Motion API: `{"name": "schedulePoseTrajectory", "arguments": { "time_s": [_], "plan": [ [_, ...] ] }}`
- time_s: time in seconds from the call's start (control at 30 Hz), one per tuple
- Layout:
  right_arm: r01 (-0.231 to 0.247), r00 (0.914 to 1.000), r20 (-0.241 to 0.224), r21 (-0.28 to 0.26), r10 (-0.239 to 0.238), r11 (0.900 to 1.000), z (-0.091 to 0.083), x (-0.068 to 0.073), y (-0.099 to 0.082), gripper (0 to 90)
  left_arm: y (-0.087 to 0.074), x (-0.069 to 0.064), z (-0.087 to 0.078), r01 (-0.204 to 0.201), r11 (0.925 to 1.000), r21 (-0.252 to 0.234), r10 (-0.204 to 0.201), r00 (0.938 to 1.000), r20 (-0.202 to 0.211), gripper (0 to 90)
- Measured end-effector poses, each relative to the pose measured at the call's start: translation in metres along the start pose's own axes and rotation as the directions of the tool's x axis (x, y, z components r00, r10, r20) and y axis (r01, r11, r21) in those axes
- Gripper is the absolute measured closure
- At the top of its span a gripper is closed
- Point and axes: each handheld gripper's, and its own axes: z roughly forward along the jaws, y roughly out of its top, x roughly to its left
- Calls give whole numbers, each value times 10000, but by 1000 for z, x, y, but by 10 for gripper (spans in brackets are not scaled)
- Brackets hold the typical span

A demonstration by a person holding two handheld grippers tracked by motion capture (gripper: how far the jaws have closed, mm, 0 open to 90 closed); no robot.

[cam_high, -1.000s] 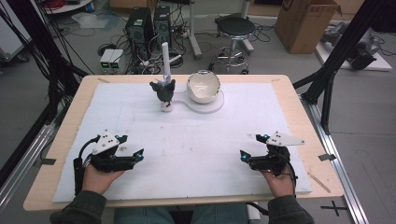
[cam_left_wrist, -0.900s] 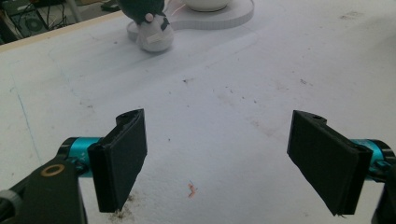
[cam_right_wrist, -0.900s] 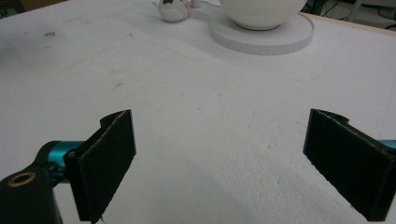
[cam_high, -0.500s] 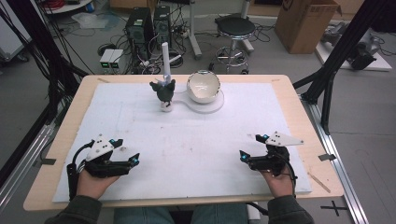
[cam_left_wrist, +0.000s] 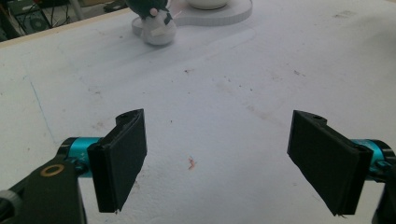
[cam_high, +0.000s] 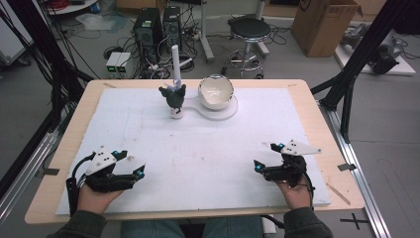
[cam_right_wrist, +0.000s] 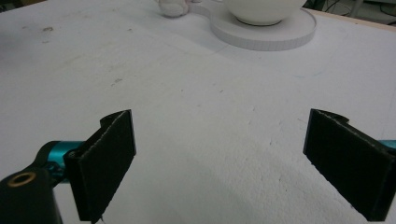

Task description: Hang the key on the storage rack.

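Bowl (cam_high: pixel 215 91) well beyond both spread tongs.

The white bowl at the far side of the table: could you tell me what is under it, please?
The white bowl stands on a flat white round base lying on the white mat. The base surface beneath the bowl is hidden.

Both grippers low and apart, jaws spread

The left gripper (cam_high: pixel 132 173) sits in the person's left hand (cam_high: pixel 96 194), the right gripper (cam_high: pixel 262 167) in the right hand (cam_high: pixel 296 191); each grips nothing, jaws wide.
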Motion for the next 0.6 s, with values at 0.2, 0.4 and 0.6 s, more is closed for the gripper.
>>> {"name": "schedulePoseTrajectory", "arguments": {
  "time_s": [0.2, 0.4, 0.6],
  "plan": [
    [-28, 10000, -20, 32, 28, 10000, 1, 0, 0, 87, -4, 1, -3, 91, 10000, 7, -91, 10000, 3, 203],
    [10, 10000, -4, 63, -10, 10000, 1, 0, -1, 87, -8, 0, -6, 21, 10000, 77, -21, 10000, -15, 203],
    [29, 10000, -20, 75, -29, 10000, 1, 0, 0, 87, -13, 0, -10, 70, 9999, 110, -70, 10000, 26, 203]
  ]
}}
